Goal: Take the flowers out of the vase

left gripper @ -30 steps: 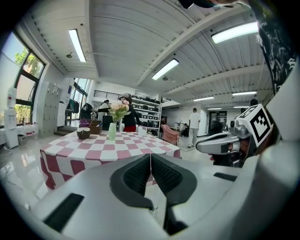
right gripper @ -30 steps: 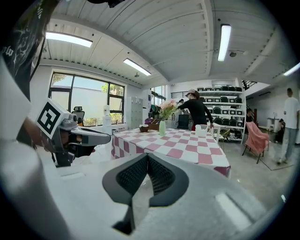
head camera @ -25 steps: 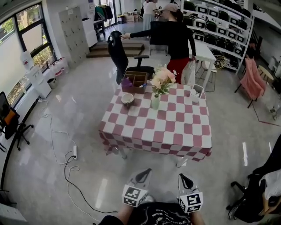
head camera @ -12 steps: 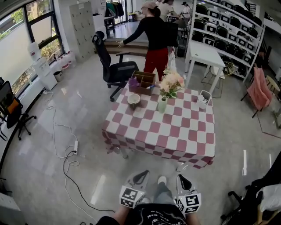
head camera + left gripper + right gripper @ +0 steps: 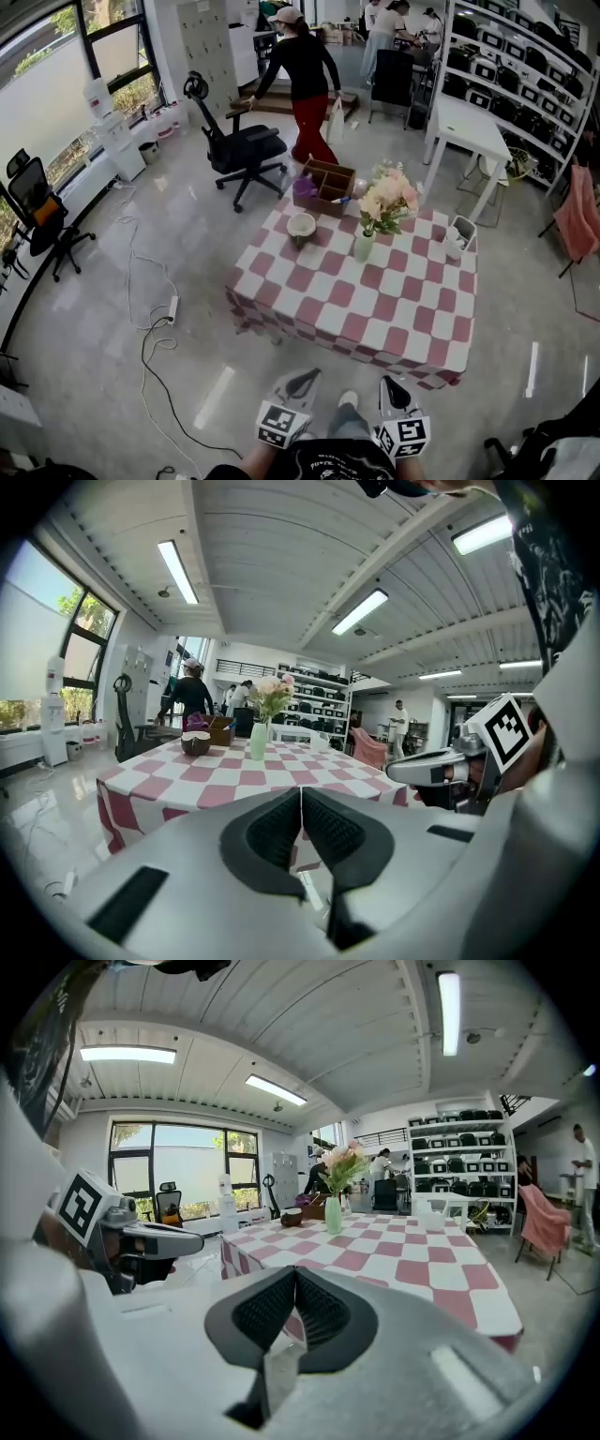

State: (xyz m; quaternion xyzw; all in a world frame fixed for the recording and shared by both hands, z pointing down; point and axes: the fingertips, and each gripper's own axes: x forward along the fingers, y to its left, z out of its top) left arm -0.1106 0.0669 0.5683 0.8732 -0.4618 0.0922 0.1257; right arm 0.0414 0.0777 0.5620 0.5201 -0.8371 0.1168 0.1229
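Flowers (image 5: pixel 389 195): pink-cream bunch, upright in pale green vase (image 5: pixel 364 247), near far edge of tabletop (image 5: pixel 394 302), bowl (image 5: pixel 301 226) near. Likely light; stems thin, bendable, blossoms crush easily. Grip stems just above vase mouth; narrow vase may tip. Left gripper (image 5: pixel 302 380), right gripper (image 5: pixel 392 386): both closed, empty, well short of tabletop.

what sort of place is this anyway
Likely a lab or workshop-style office, not a home: wall shelves stacked with rows of dark equipment, a rolling office chair on a shiny floor, and a lone checked-cloth table in the open middle.
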